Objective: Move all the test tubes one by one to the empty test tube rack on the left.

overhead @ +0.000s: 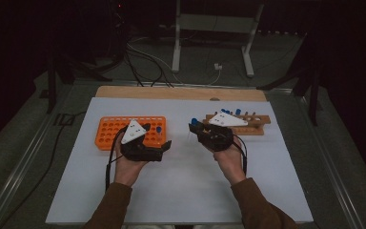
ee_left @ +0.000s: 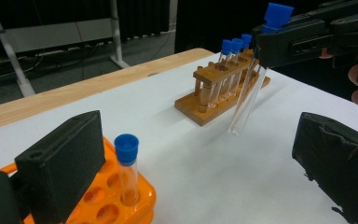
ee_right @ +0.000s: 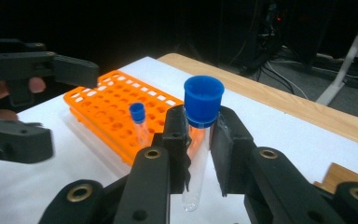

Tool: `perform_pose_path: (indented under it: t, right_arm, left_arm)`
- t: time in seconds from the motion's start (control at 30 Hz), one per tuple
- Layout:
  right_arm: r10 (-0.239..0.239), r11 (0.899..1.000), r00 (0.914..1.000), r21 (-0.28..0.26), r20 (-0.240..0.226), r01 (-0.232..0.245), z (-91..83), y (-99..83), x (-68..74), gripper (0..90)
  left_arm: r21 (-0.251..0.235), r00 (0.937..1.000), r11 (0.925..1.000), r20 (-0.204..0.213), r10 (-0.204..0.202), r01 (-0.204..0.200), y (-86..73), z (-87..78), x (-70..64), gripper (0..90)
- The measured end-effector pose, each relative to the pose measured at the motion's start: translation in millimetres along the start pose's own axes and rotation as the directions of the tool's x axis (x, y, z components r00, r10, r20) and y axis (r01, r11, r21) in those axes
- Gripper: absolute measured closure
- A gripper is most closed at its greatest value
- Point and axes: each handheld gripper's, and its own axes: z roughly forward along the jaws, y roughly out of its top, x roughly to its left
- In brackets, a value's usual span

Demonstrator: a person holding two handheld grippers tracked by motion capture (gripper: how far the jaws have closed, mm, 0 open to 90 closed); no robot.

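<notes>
White paper covers the table [overhead: 181, 191], with dark floor and a metal stand beyond it. Just below its blue cap, a clear tube [ee_right: 196, 154] is clamped between the jaws of the right gripper [ee_right: 200, 135] and held in the air, tilted, well above the paper and between the two racks. Behind it stands the wooden rack [ee_left: 219, 95], where three more capped tubes are seated. Across the gap lies the orange rack [ee_right: 107, 112], in which a single capped tube [ee_left: 127, 170] has been set near the corner. The left gripper [ee_left: 196, 158] is held wide open beside that rack, gripping nothing (its pads flank the seated tube without touching it).

A transfer from wood to orange appears to be under way. Trouble could arise from the tilt: if the tube is lowered without being brought upright, its rounded bottom may catch a hole's edge and the rack may be pushed across the paper. The grip sits high, so a knock at the lower end could swing the tube loose. The seated tube could also be bumped if a neighbouring hole is chosen.
</notes>
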Motion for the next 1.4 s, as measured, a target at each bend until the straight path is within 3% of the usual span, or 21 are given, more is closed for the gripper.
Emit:
perform_pose_path:
  t: [0.43, 0.67, 1.03, 1.17, 1.33, 1.4]
  right_arm:
    - [-0.010, 1.000, 0.9978, 0.013, -0.066, 0.011, 5.5, 3.0, 15.2, 75.9]
    - [-0.023, 1.000, 0.9949, 0.016, -0.098, 0.024, 7.7, 4.4, 23.7, 75.9]
    - [-0.037, 0.999, 0.9896, 0.019, -0.139, 0.040, 11.2, 5.5, 34.1, 75.9]
    - [-0.037, 0.999, 0.9890, 0.022, -0.143, 0.041, 12.4, 5.0, 34.8, 75.9]
    - [-0.037, 0.999, 0.9883, 0.021, -0.148, 0.040, 13.2, 4.2, 34.2, 75.6]
    - [-0.040, 0.999, 0.9862, 0.019, -0.160, 0.044, 12.9, 3.8, 33.3, 68.4]
  left_arm:
    - [0.022, 0.9991, 0.9990, 0.018, 0.038, -0.038, -0.9, 14.2, -9.6, 9.1]
    - [0.030, 0.9980, 0.9978, 0.023, 0.059, -0.059, 0.0, 19.7, -15.3, 26.7]
    - [0.018, 0.9874, 0.9942, 0.120, 0.103, -0.106, -0.3, 21.4, -19.9, 69.2]
    - [0.016, 0.9853, 0.9923, 0.122, 0.120, -0.123, -0.1, 20.2, -21.1, 76.5]
    - [0.018, 0.9848, 0.9915, 0.120, 0.126, -0.129, -0.5, 20.4, -21.2, 77.7]
    - [0.020, 0.9858, 0.9919, 0.115, 0.123, -0.126, -0.7, 20.6, -20.5, 77.8]
